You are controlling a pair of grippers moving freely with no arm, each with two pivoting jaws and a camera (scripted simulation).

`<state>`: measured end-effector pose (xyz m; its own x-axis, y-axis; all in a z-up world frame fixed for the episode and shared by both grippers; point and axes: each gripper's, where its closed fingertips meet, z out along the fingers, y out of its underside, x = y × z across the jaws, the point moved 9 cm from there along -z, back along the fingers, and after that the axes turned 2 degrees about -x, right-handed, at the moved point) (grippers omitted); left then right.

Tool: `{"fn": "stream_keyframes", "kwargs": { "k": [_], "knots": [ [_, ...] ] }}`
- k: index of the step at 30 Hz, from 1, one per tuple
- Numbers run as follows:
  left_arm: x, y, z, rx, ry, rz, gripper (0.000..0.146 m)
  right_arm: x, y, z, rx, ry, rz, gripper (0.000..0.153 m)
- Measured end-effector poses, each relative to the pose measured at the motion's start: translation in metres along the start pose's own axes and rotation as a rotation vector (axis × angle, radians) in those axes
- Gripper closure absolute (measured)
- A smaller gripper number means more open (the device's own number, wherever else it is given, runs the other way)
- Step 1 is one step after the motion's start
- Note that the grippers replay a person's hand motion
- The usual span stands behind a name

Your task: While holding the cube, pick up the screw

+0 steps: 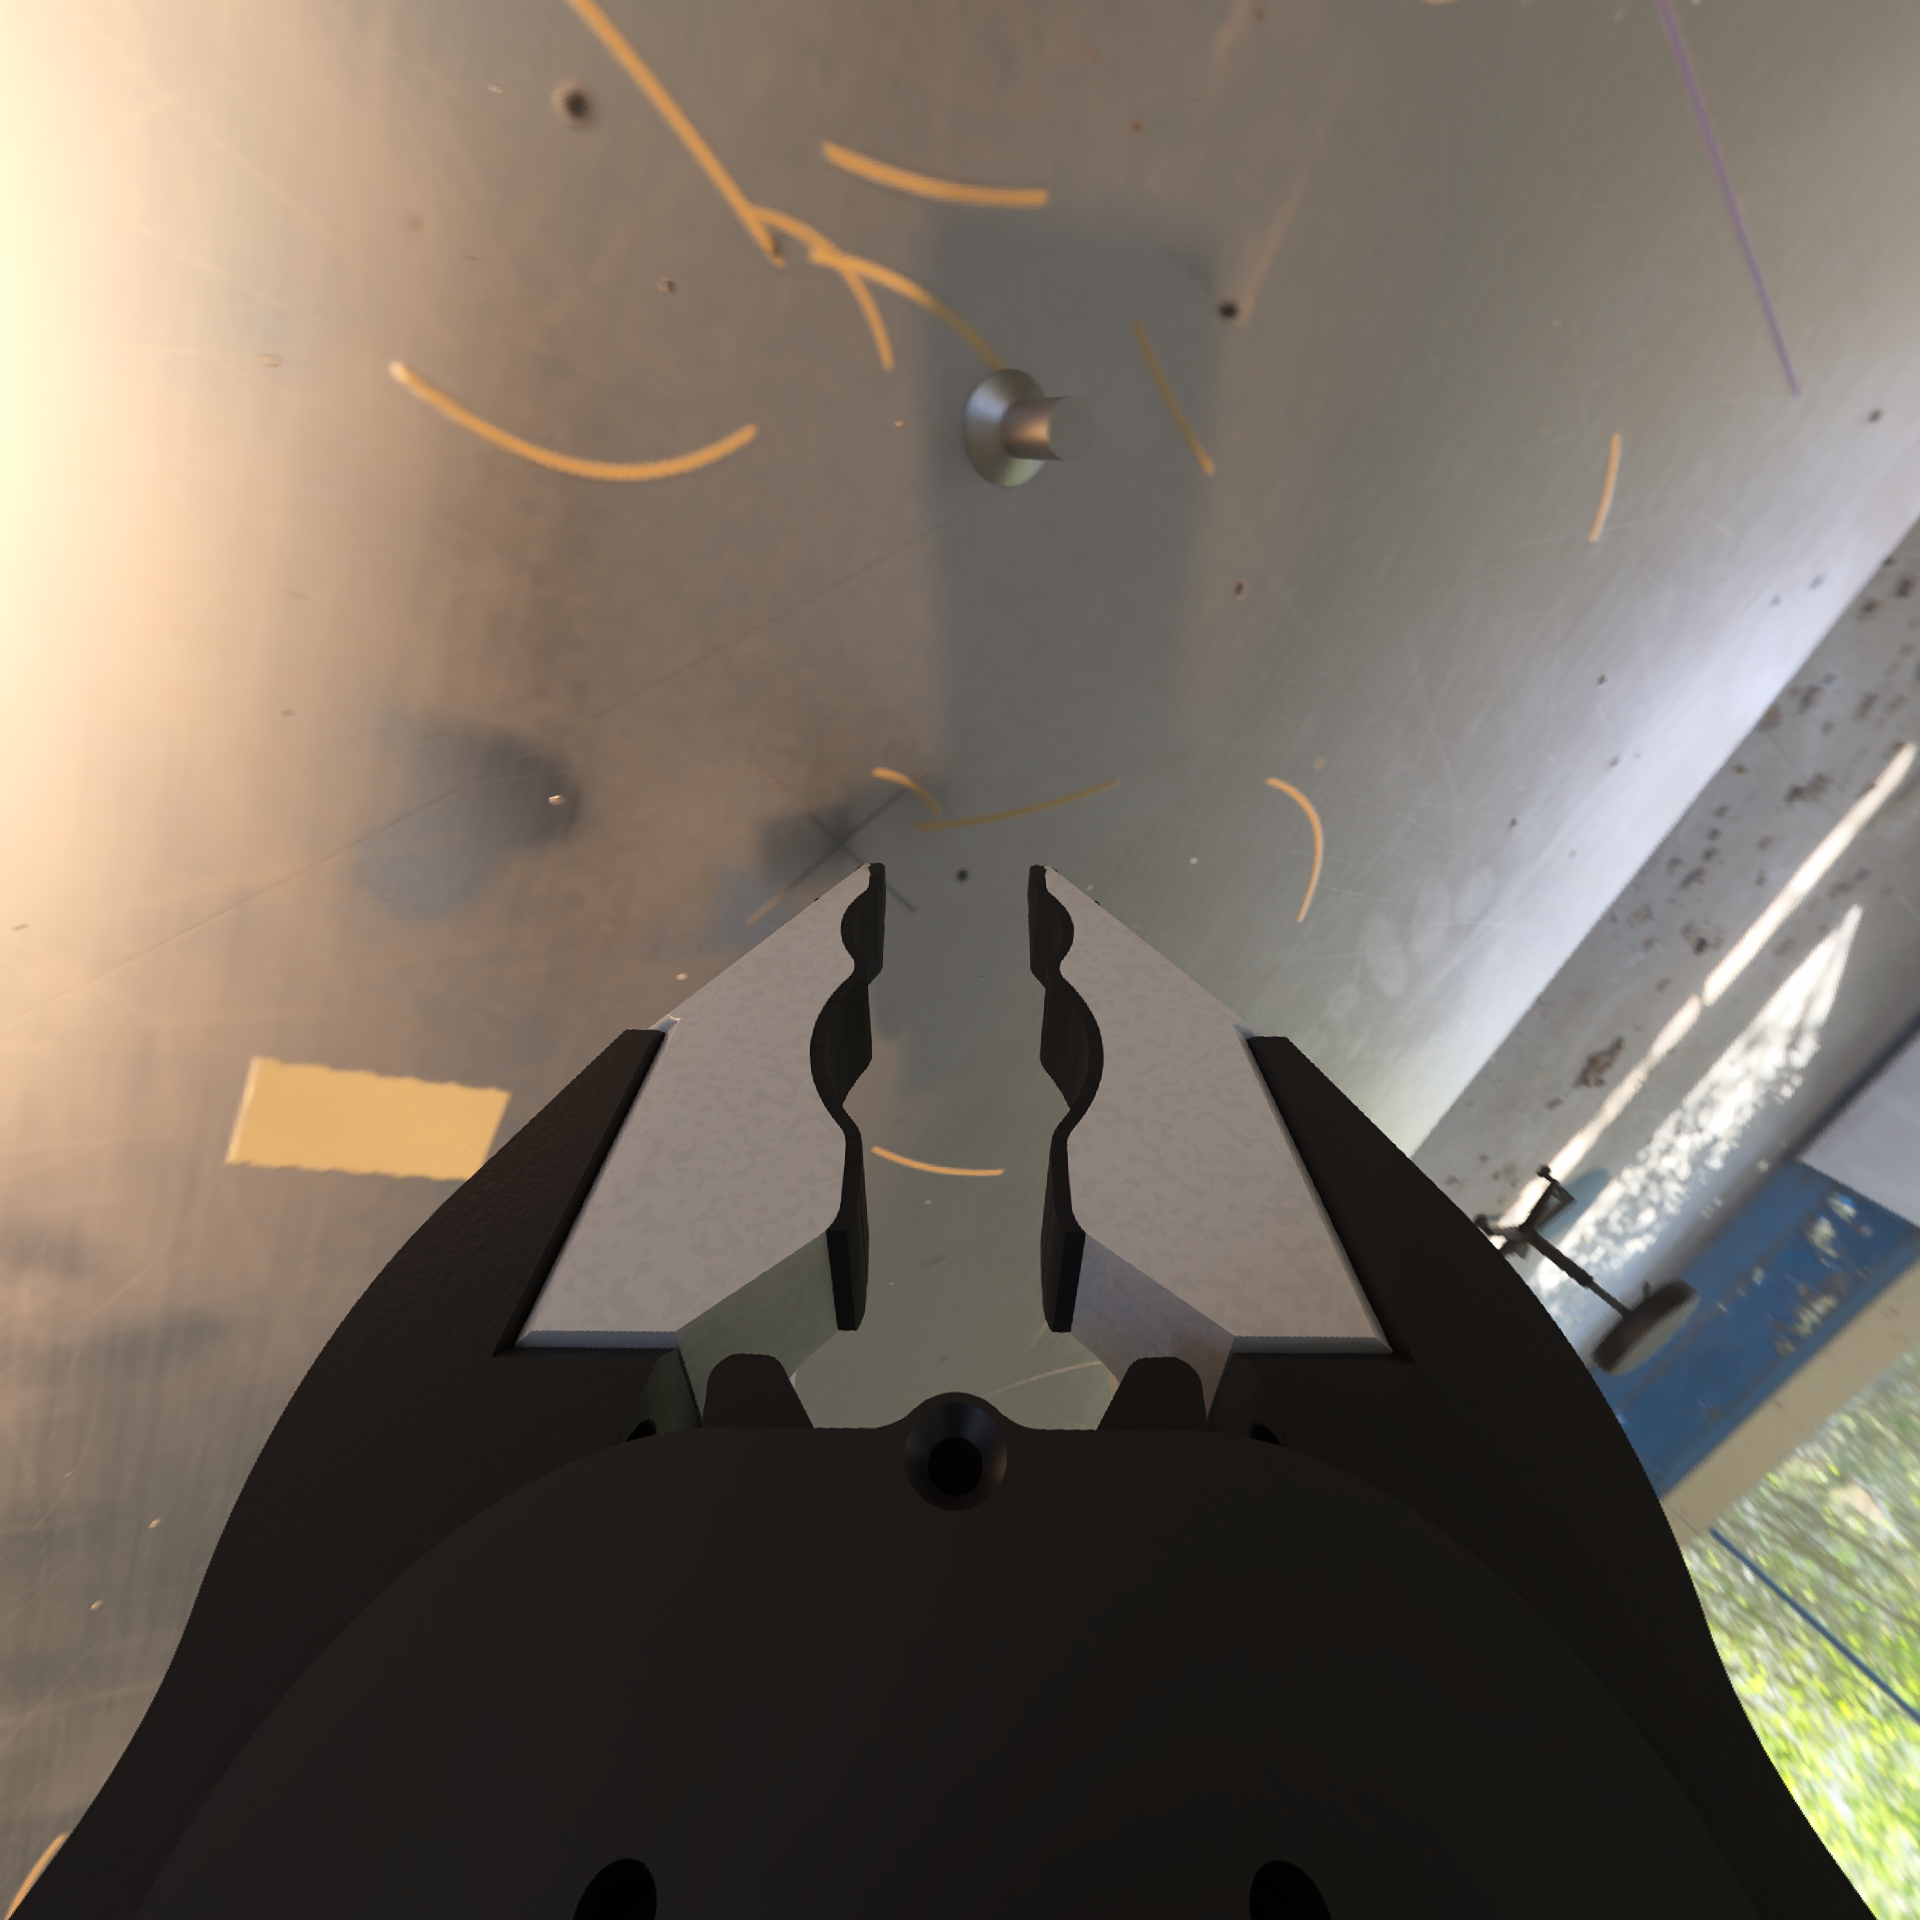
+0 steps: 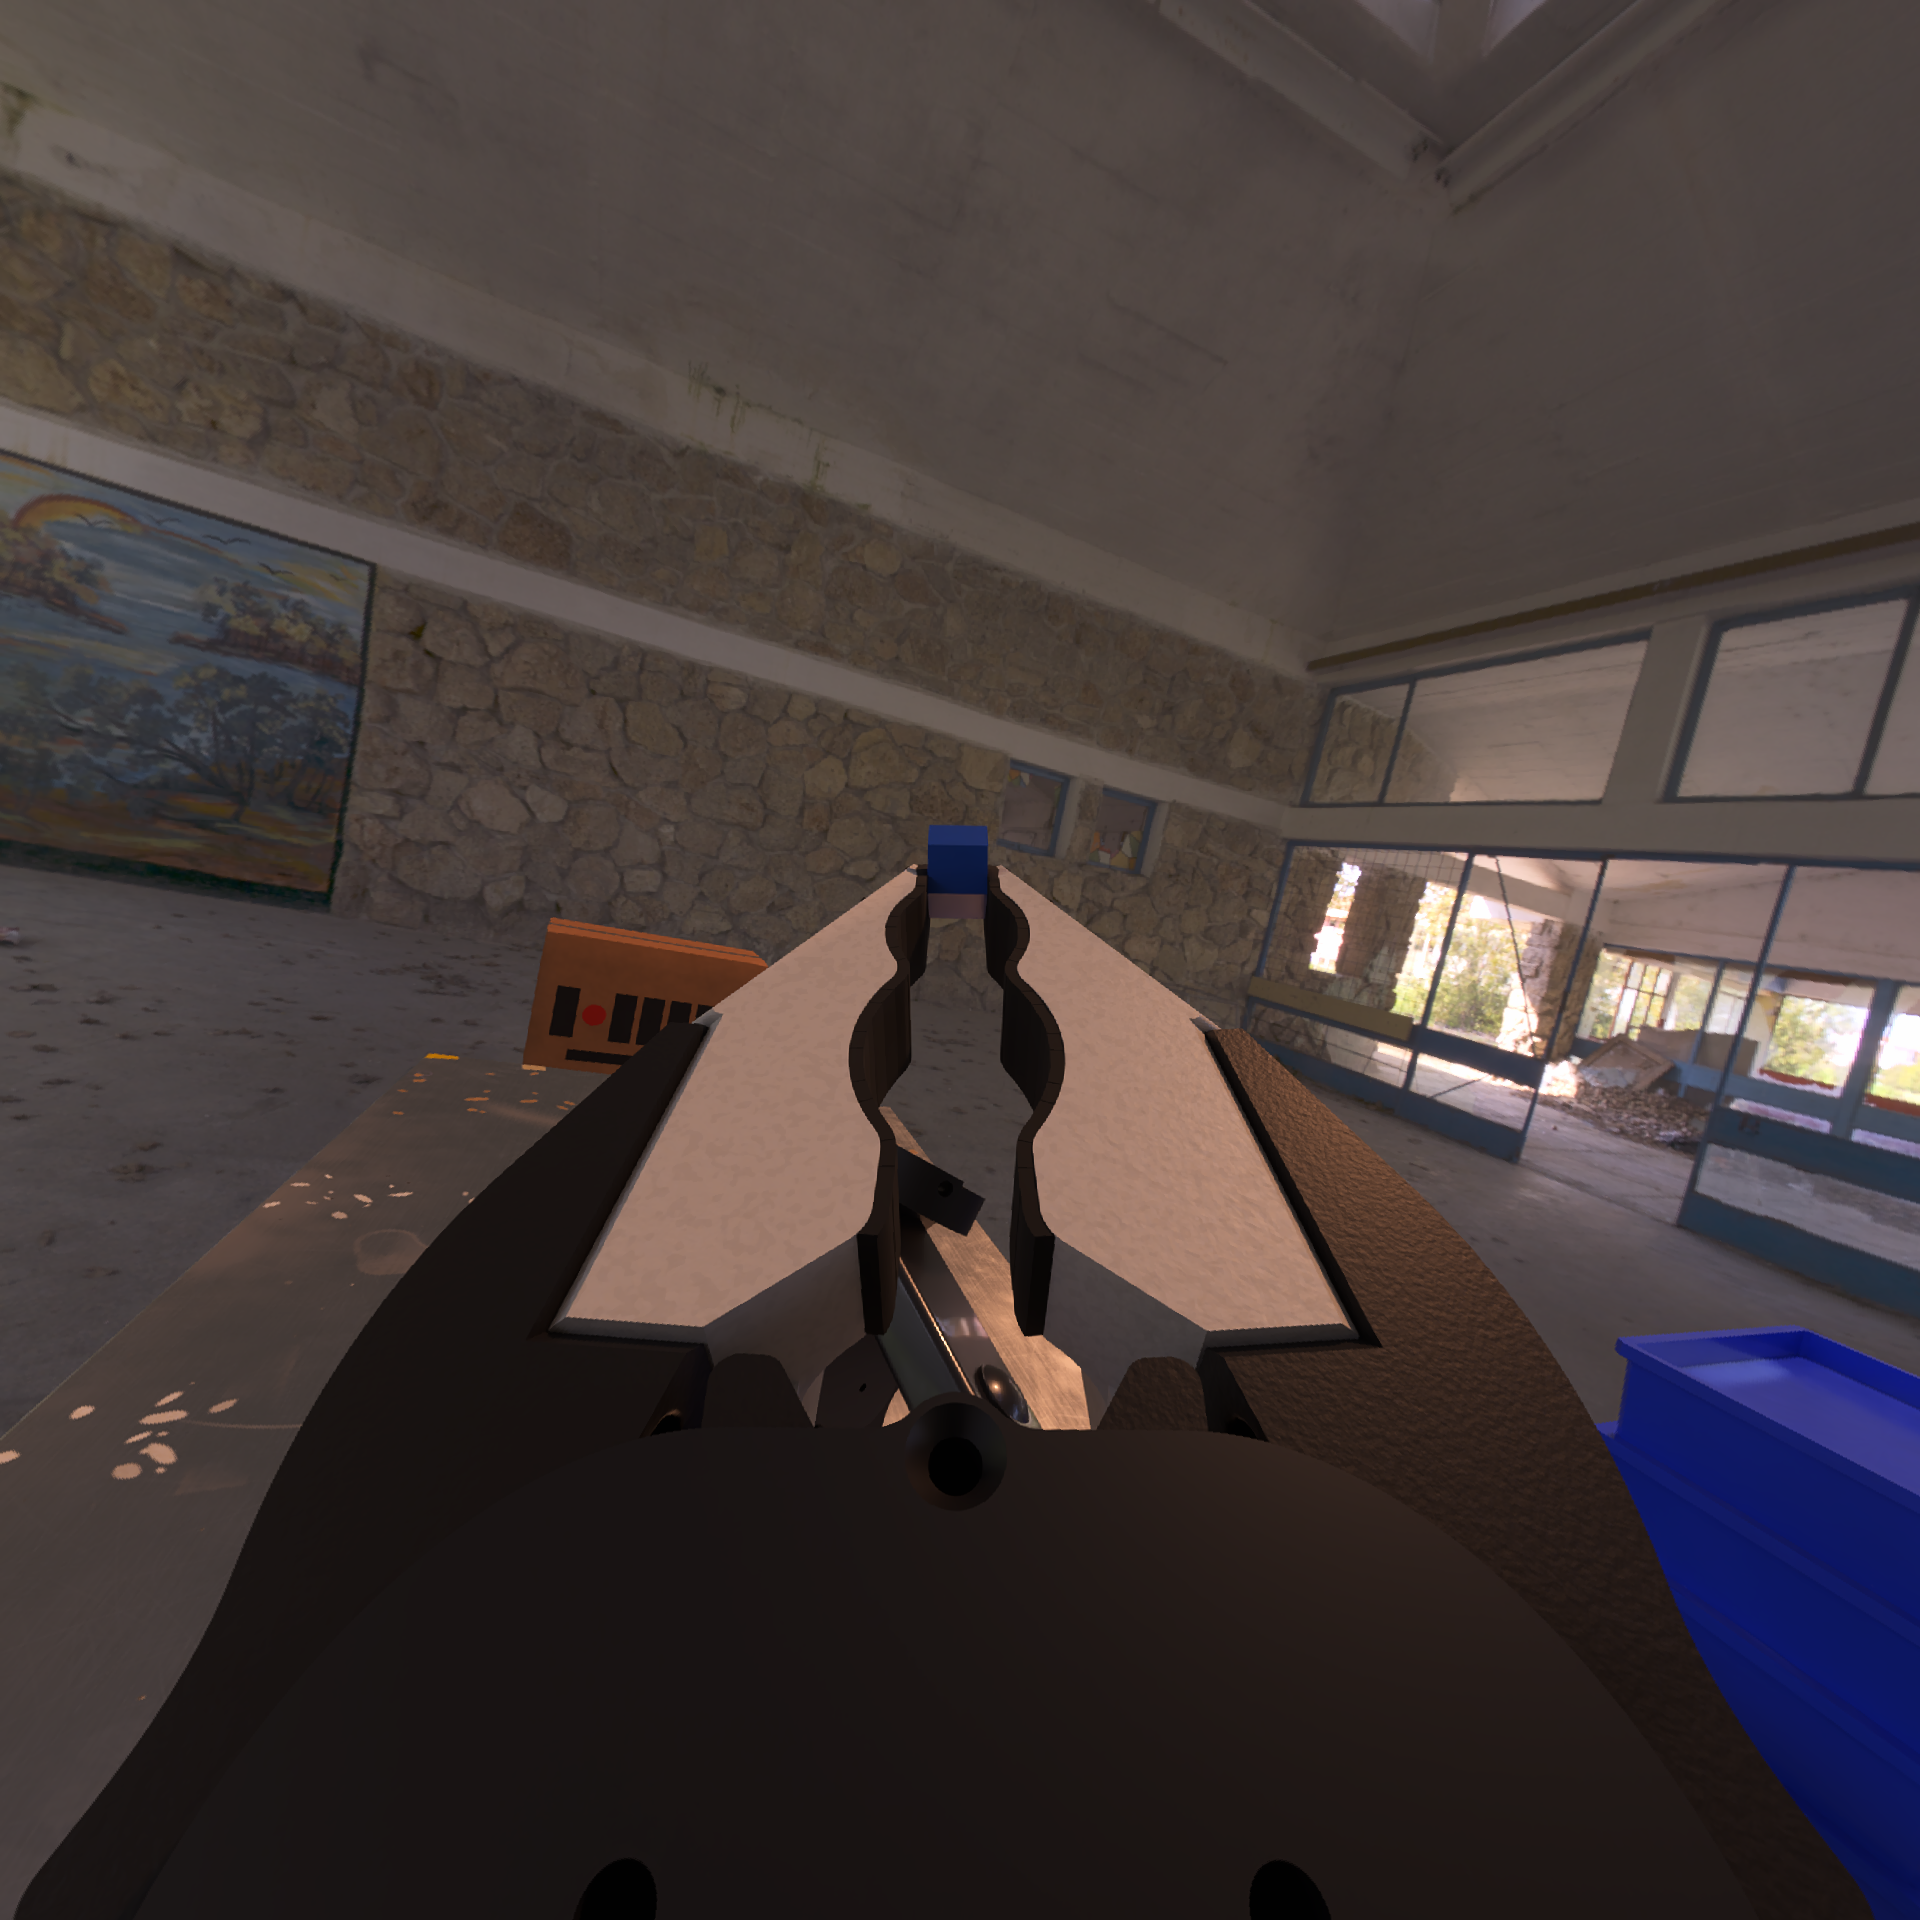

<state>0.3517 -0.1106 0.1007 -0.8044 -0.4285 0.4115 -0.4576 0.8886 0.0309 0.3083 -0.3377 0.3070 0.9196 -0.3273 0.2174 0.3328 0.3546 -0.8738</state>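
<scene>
L view: screw (image 1: 1023, 428); R view: clamped cube (image 2: 956, 860).

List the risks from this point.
1. The screw lies on its side on the table, well ahead of the open left gripper; it may roll when touched.
2. The right gripper pinches the blue cube only at its fingertips, so a jolt might drop it.
</scene>
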Motion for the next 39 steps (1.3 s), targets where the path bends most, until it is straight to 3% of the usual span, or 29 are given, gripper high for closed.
{"fn": "stream_keyframes", "kwargs": {
  "k": [6, 11, 12, 15, 20, 25, 28, 35, 39],
  "knots": [
    [0.012, -0.019, 0.009, 0.036, 0.121, 0.081, 0.123, 0.0, 0.003, 0.002, -0.015, -0.003, -0.008, 0.143],
    [0.028, -0.035, -0.003, 0.184, 0.354, 0.234, 0.124, 0.0, 0.004, 0.001, -0.02, 0.001, -0.014, 0.143],
    [0.025, -0.035, -0.01, 0.232, 0.329, 0.265, 0.123, 0.0, 0.003, 0.001, -0.018, 0.001, -0.016, 0.143],
    [0.017, -0.031, -0.021, 0.321, 0.061, 0.385, 0.119, 0.0, 0.002, 0.0, -0.013, 0.003, -0.021, 0.143],
    [0.019, -0.023, -0.016, 0.402, -0.137, 0.694, 0.116, 0.0, 0.001, -0.002, -0.005, -0.003, -0.025, 0.143],
    [0.012, -0.015, -0.021, 0.387, -0.135, 0.704, 0.114, -0.004, -0.002, -0.004, -0.036, -0.016, -0.088, 0.143],
    [0.018, -0.017, -0.025, 0.369, -0.115, 0.798, 0.113, -0.006, -0.004, -0.006, -0.068, -0.001, -0.142, 0.143],
    [0.023, -0.028, -0.015, 0.25, -0.173, 0.986, 0.112, 0.002, -0.005, -0.011, -0.047, 0.011, -0.055, 0.143],
    [0.016, -0.025, 0.001, 0.124, -0.277, 1.05, 0.114, 0.003, -0.008, -0.016, -0.026, 0.009, -0.05, 0.143]
  ]
}}
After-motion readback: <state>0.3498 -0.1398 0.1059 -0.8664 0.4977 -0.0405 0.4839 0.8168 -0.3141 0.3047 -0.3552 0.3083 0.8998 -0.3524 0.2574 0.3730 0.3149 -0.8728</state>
